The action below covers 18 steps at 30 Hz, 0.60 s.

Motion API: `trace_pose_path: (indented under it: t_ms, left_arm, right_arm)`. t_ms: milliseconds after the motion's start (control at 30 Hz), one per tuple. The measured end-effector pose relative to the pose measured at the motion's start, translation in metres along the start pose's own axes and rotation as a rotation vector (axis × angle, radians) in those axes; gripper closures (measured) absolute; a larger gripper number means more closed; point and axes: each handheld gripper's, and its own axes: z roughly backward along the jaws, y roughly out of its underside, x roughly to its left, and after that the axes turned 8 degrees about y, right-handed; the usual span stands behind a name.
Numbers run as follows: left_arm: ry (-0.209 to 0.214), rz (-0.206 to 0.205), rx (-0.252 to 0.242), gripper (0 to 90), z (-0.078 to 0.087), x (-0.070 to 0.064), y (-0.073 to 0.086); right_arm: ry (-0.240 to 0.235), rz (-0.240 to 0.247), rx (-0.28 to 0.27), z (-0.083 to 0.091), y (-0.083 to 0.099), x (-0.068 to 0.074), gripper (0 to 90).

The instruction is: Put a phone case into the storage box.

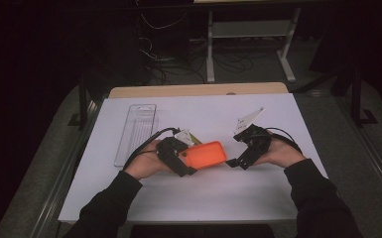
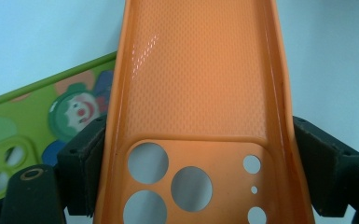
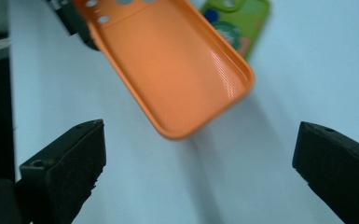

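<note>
Soft orange silicone phone case (image 2: 196, 93), hollow side up, camera cut-outs nearest the left gripper (image 1: 178, 157); pinched across its camera end between that gripper's two black pads, one on each long wall, and held above the white table sheet (image 1: 203, 198). Free end pointed toward the right gripper (image 3: 198, 177), jaws spread wide and empty, case just beyond and between them. Judged step: handing over or bracing the case. Best done by closing the right jaws squarely on the free end's side walls, not the thin floor, since soft walls likely to buckle. Green clown-printed phone case (image 2: 42, 126) lay flat just beside and under the left jaw. Clear plastic tray (image 1: 136, 131) well off beyond the left gripper. Open sheet near the right gripper; table edges well apart.
</note>
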Motion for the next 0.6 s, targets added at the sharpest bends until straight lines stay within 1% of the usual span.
trace_pose_path:
  t_ms: [33, 67, 100, 133, 167, 200, 233, 267, 300, 333, 367, 400, 433, 467, 500, 533, 567, 600]
  left_arm:
    - [0.0, 0.0, 0.0, 16.4, 0.0, 0.0, 0.0]
    - [-0.01, 0.035, -0.007, 16.4, 0.0, -0.001, 0.001]
    - [-0.02, 0.038, -0.008, 16.4, 0.001, -0.001, 0.001]
    - [-0.02, 0.038, -0.008, 16.4, 0.001, -0.001, 0.001]
    - [-0.022, 0.079, -0.038, 16.4, 0.002, -0.001, 0.001]
    - [-0.022, 0.079, -0.038, 16.4, 0.002, -0.001, 0.001]
    - [-0.022, 0.083, -0.03, 16.4, 0.003, 0.0, 0.001]
    - [-0.027, 0.08, -0.023, 16.4, 0.004, 0.0, 0.001]
    - [-0.043, 0.085, -0.014, 16.4, 0.004, -0.001, 0.003]
    - [-0.05, 0.088, -0.018, 16.3, 0.003, -0.001, 0.004]
    - [-0.053, 0.113, -0.046, 16.3, 0.002, -0.002, 0.005]
    - [-0.045, 0.112, -0.038, 16.3, 0.003, 0.001, 0.006]
    - [-0.037, 0.129, -0.049, 16.3, 0.002, 0.001, 0.007]
    - [-0.037, 0.129, -0.049, 16.3, 0.002, 0.001, 0.007]
    - [-0.032, 0.124, -0.035, 16.3, 0.004, 0.003, 0.008]
    - [-0.032, 0.124, -0.035, 16.3, 0.004, 0.003, 0.008]
    - [-0.023, 0.125, -0.035, 16.3, 0.006, 0.004, 0.009]
    - [-0.027, 0.139, -0.037, 16.3, 0.005, 0.003, 0.01]
  right_arm:
    - [0.016, -0.044, -0.002, 0.001, 0.003, 0.0, 1.6]
    - [0.026, -0.083, 0.001, 0.002, 0.005, 0.0, 1.3]
    - [0.039, -0.104, -0.001, 0.001, 0.008, -0.001, 0.7]
    - [0.039, -0.104, -0.001, 0.001, 0.008, -0.001, 0.7]
    - [0.05, -0.176, -0.007, 0.001, 0.014, 0.001, 0.5]
    - [0.05, -0.176, -0.007, 0.001, 0.014, 0.001, 0.5]
    - [0.054, -0.186, -0.01, 0.0, 0.017, 0.002, 0.1]
    - [0.083, -0.212, -0.011, -0.002, 0.023, 0.004, 0.0]
    - [0.088, -0.23, -0.009, -0.004, 0.025, 0.005, 0.1]
    - [0.096, -0.246, -0.009, -0.005, 0.027, 0.007, 0.1]
    - [0.104, -0.259, -0.008, -0.006, 0.03, 0.009, 0.1]
    - [0.116, -0.272, -0.012, -0.006, 0.031, 0.011, 0.1]
    - [0.123, -0.288, -0.03, -0.006, 0.033, 0.013, 0.1]
    - [0.132, -0.308, -0.044, -0.007, 0.035, 0.015, 0.1]
    - [0.135, -0.329, -0.043, -0.007, 0.037, 0.018, 0.0]
    - [0.135, -0.329, -0.043, -0.007, 0.037, 0.018, 0.0]
    - [0.147, -0.379, -0.073, -0.01, 0.041, 0.024, 0.0]
    - [0.164, -0.394, -0.08, -0.011, 0.043, 0.028, 0.1]
